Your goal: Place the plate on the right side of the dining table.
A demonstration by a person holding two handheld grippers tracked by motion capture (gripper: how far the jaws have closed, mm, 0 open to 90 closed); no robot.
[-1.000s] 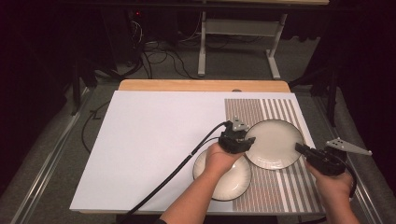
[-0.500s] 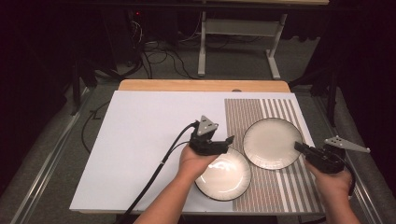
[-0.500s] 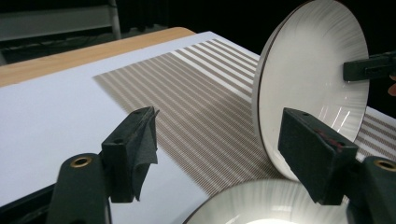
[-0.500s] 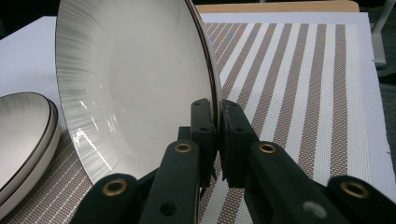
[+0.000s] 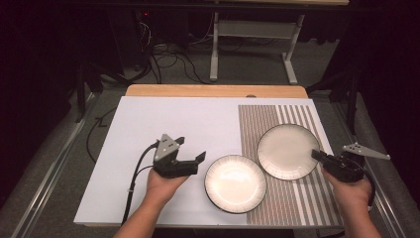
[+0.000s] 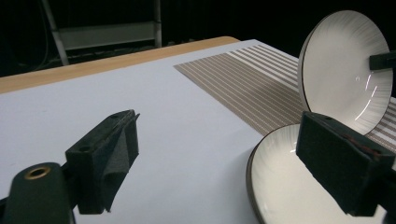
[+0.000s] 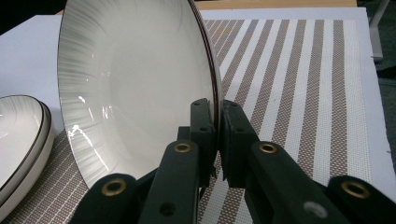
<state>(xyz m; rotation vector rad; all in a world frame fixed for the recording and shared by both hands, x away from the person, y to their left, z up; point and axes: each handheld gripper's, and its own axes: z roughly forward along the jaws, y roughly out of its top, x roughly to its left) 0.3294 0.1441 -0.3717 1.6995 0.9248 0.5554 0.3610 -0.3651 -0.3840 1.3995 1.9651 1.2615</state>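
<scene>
Dark floor and cables surround my table [image 5: 148, 124], which wears a white sheet with a brown-and-white striped mat [image 5: 297, 198] over its right part; a strip of bare wood shows along the far edge.

I count two plates, both white with a dark rim. The nearer plate [image 5: 236, 183] lies flat, straddling the left edge of the mat. The farther plate [image 5: 285, 148] is tipped up on the mat, its near edge overlapping the rim of the flat one.

My left forearm comes in from the bottom, hand wrapped under the left gripper [image 5: 190, 157], which sits over the white sheet just left of the flat plate. Its jaws have just been opening and now stand wide apart with nothing between them; in the left gripper view the right-hand pad hangs in front of the flat plate's rim.

My right hand holds the right gripper [image 5: 317, 154] at the mat's right side, jaws pinched hard on the rim of the tilted plate, carrying it slanted.
</scene>
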